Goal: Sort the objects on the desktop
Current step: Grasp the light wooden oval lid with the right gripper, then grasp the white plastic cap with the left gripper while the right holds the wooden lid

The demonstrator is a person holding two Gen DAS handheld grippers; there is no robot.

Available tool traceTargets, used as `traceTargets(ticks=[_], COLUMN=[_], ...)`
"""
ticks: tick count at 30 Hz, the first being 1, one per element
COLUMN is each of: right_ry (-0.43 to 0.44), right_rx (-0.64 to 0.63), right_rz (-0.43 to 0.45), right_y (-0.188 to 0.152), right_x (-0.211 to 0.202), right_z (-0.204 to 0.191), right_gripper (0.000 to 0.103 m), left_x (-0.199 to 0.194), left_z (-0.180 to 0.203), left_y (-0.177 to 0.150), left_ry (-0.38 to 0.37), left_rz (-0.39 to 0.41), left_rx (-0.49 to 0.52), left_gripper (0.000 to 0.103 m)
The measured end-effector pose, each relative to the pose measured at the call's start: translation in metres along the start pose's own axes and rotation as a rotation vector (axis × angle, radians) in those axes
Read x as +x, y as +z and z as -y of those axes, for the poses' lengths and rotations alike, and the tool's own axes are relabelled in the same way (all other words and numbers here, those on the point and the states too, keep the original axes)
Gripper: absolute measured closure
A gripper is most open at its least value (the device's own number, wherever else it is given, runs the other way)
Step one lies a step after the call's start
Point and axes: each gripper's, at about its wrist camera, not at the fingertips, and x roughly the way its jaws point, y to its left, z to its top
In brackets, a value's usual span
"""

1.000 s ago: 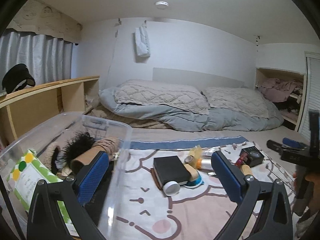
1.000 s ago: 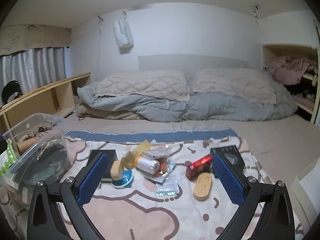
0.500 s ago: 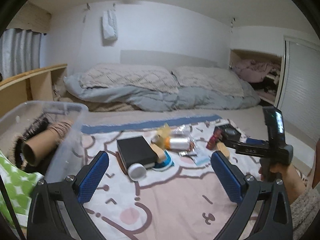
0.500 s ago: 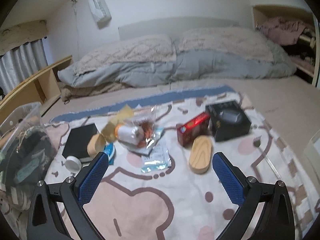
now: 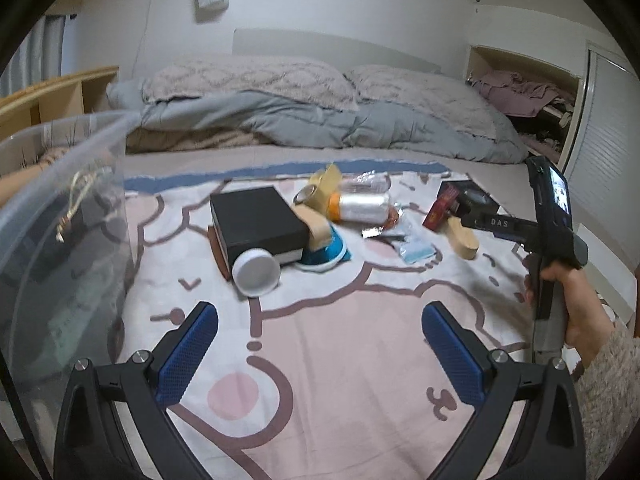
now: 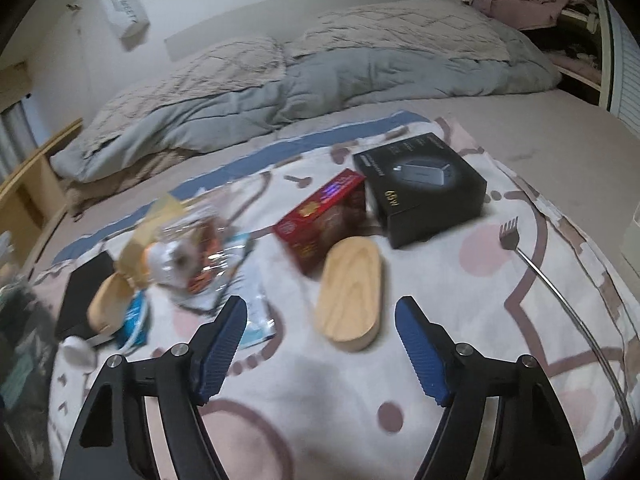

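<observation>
Loose objects lie on a pink cartoon blanket [image 5: 340, 360] on a bed. My left gripper [image 5: 320, 344] is open and empty, short of a black box [image 5: 256, 216] and a white jar [image 5: 256, 272]. My right gripper [image 6: 320, 344] is open and empty, just before an oval wooden piece [image 6: 350, 290]. Behind that piece lie a red box [image 6: 320, 216] and a black 65W box [image 6: 420, 188]. A clear wrapped white roll [image 6: 180, 256] and a blue packet [image 6: 248, 300] lie left of it. The right gripper also shows in the left wrist view [image 5: 552, 232].
A clear plastic bin [image 5: 60, 220] holding several things stands at the left. A metal back scratcher [image 6: 540, 268] lies at the right. Pillows and a grey duvet [image 5: 320, 120] fill the far end of the bed. A wooden shelf [image 5: 52, 96] runs along the left.
Both grippers moved forward and tilted down toward the objects. The right gripper closed in on the wooden piece and its jaws narrowed a little. The left gripper swung right, away from the bin.
</observation>
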Motion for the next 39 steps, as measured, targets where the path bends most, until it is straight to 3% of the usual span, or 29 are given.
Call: traceTargets(ticks=[7,11,16,23,27,31,39], right_ry=[-0.083,-0.037,0.006,-0.013,0.036,0.087,0.293], right_rx=[-0.025,-0.023,-0.125,-0.419,-0.505,-0.557,-0.578], right_rz=[-0.094,-0.073,-0.077,-0.075,-0.094,-0.109,-0.214], right_y=[-0.010,-0.010,-0.017,-0.041,-0.055,-0.067,-0.099], right_x=[0.048,0.045,0.038,0.029,0.026,0.017,-0.013], right_z=[0.010,0.012,-0.009,-0.072,-0.093,-0.107,-0.125], right_gripper=[0.026,0.057,0.057,0.057,0.057,0.057,0.057], left_x=[0.008,0.010,0.009,0.012,0.019,0.031,0.068], left_z=[-0.010,-0.023,-0.038,-0.049,-0.046,-0.045,-0.060], left_y=[-0.004,-0.004,-0.004,-0.007,-0.007,-0.005,0.013], left_ry=[0.006,0.007,0.011,0.007,-0.003,0.002,0.003], left_rz=[-0.020,-0.022,-0.020,-0.024,-0.029,-0.048,-0.075], left_rx=[-0.028,-0.065,-0.117,-0.151,-0.139,-0.129,-0.194], left_gripper=[0.000,0.001,0.001,0.002,0.002,0.010,0.019])
